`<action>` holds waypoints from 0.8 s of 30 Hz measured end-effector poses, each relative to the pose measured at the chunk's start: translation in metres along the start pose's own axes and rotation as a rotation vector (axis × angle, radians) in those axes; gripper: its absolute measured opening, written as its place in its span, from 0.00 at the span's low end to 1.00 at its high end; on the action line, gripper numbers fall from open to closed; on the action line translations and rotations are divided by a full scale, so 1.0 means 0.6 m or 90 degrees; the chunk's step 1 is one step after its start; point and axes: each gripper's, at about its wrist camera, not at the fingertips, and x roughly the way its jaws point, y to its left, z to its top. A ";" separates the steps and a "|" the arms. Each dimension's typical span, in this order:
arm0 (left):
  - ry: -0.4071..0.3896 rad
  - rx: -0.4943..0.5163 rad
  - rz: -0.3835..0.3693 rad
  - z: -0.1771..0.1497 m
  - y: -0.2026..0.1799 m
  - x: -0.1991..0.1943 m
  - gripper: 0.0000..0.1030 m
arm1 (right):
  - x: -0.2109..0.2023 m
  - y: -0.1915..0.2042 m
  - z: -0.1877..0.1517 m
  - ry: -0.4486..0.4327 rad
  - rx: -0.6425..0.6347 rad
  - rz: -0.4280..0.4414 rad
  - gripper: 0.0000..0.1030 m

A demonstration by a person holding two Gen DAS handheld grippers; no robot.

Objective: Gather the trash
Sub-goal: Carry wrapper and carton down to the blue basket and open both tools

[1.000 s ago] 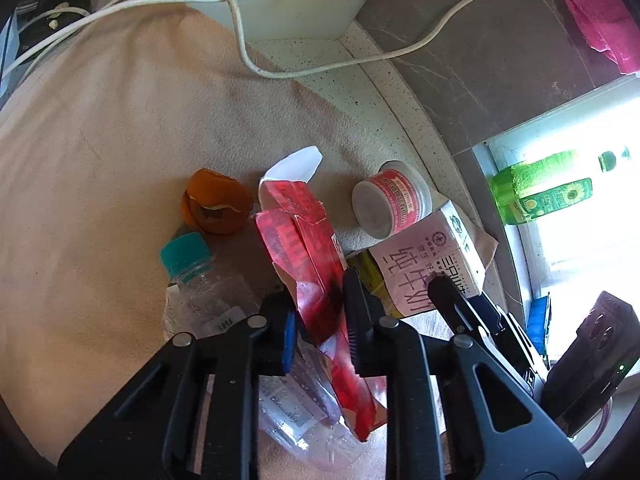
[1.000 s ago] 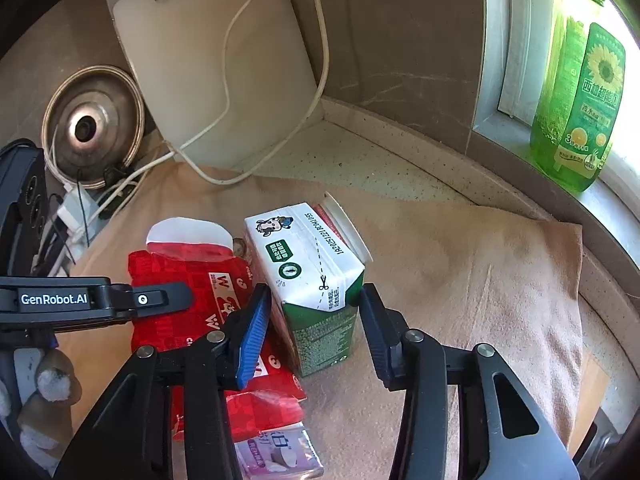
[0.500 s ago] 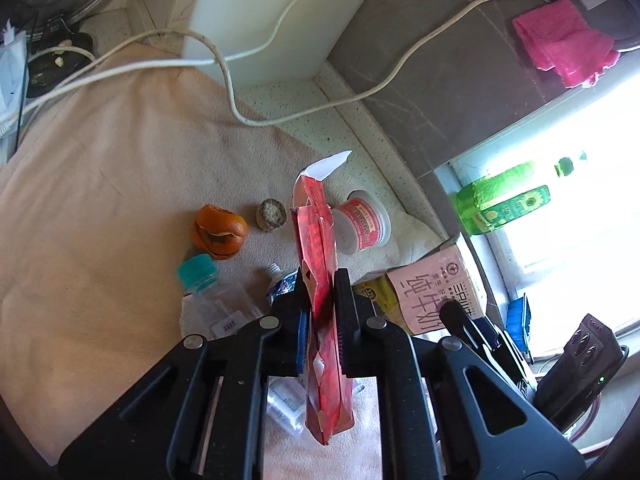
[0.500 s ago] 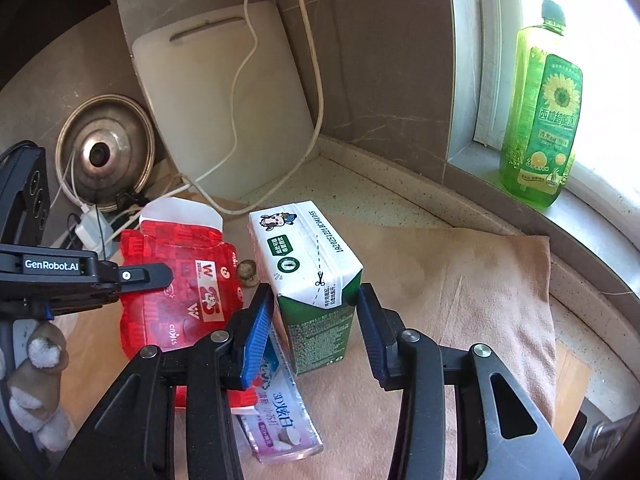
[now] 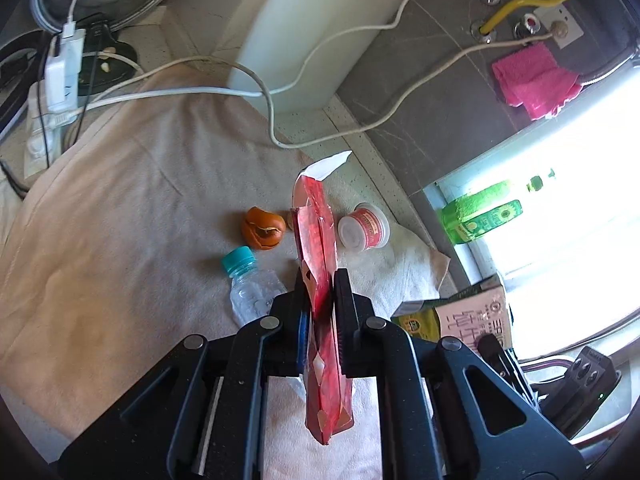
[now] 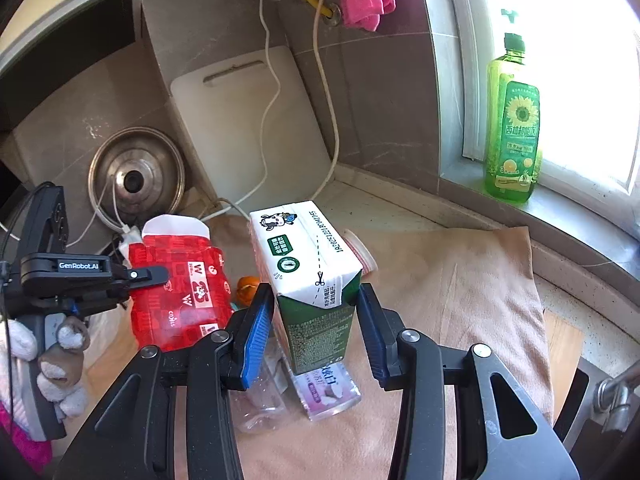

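Now Both Grippers Hold Trash Above the Cloth

Below both tools spreads a tan cloth (image 5: 120, 240) over the counter. Far ahead of them a white board (image 6: 248, 128) leans on the wall, with a steel lid (image 6: 136, 174) to its left. A green bottle (image 6: 512, 132) stands on the sill, up and right of the right gripper.

The right gripper (image 6: 310, 320) is clamped on a milk carton (image 6: 308, 276), its pads pressing the green sides; the carton is clear of the cloth, upright. The left gripper (image 5: 320, 320) is pinched nearly closed on a flattened red pack (image 5: 320, 280), held edge-on and also clear of the cloth.

Under the left gripper lies a clear bottle (image 5: 252, 284) with a teal cap. Just ahead of its fingertips sit an orange peel (image 5: 262, 232) to the left and a small pink cup (image 5: 362, 230) to the right. A pink-and-white packet (image 6: 328, 390) lies under the carton.
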 end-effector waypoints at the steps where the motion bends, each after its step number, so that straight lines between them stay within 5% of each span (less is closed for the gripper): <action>1: -0.003 -0.003 -0.004 -0.003 0.005 -0.010 0.09 | -0.010 0.006 -0.004 -0.003 0.003 0.002 0.40; 24: 0.014 0.066 0.054 -0.160 0.133 -0.183 0.09 | -0.133 0.153 -0.153 0.057 -0.002 0.079 0.40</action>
